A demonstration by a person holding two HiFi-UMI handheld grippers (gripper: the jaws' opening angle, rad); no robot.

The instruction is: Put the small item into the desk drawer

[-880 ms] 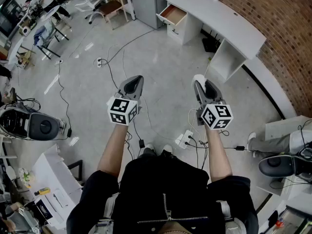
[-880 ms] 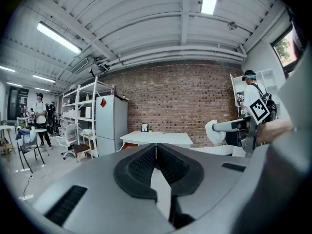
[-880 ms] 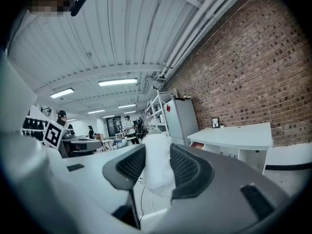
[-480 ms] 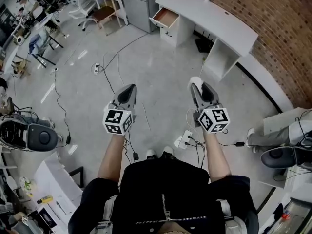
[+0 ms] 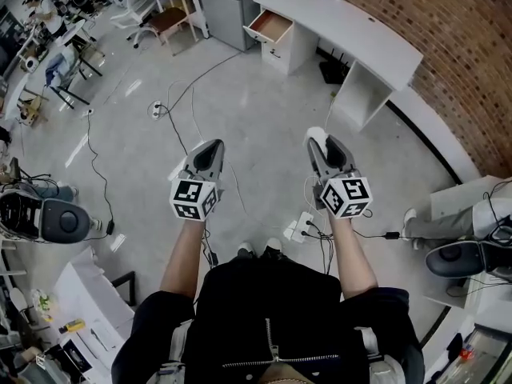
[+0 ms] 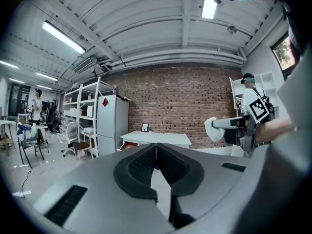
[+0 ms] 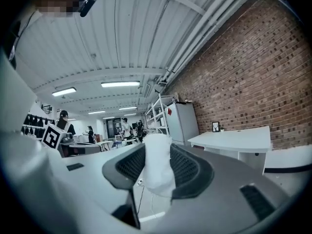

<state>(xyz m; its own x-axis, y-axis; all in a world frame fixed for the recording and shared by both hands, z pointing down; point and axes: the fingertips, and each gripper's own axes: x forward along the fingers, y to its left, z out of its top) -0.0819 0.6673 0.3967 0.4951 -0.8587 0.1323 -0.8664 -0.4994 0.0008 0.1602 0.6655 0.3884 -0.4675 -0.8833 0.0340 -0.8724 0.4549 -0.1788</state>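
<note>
Grey polished concrete floor (image 5: 264, 102); red brick wall (image 5: 456, 46) from 1 to 3 o'clock. Long white curved tabletop (image 5: 364, 32) runs along the wall at 1 o'clock. Its open wood-lined drawer (image 5: 270, 27) is at 12 o'clock, well apart from both tongs. Brown-seat chair (image 5: 178, 13) at 11 o'clock. White power strip (image 5: 302, 227) on floor near the person's feet. Person standing in black zip jacket (image 5: 272, 310). Bare left forearm (image 5: 186, 250) and right forearm (image 5: 353, 250) stretched forward, roughly parallel, about level. Left tongs (image 6: 156, 152) at 11 o'clock from torso, clenched on nothing, pads meeting. Right tongs (image 5: 319, 144) at 1 o'clock from torso, grasping small crumpled white soft wad (image 7: 157, 167), pads pressed on both its sides. Wad upright, pokes past the tong tips, held in air above floor.
</note>
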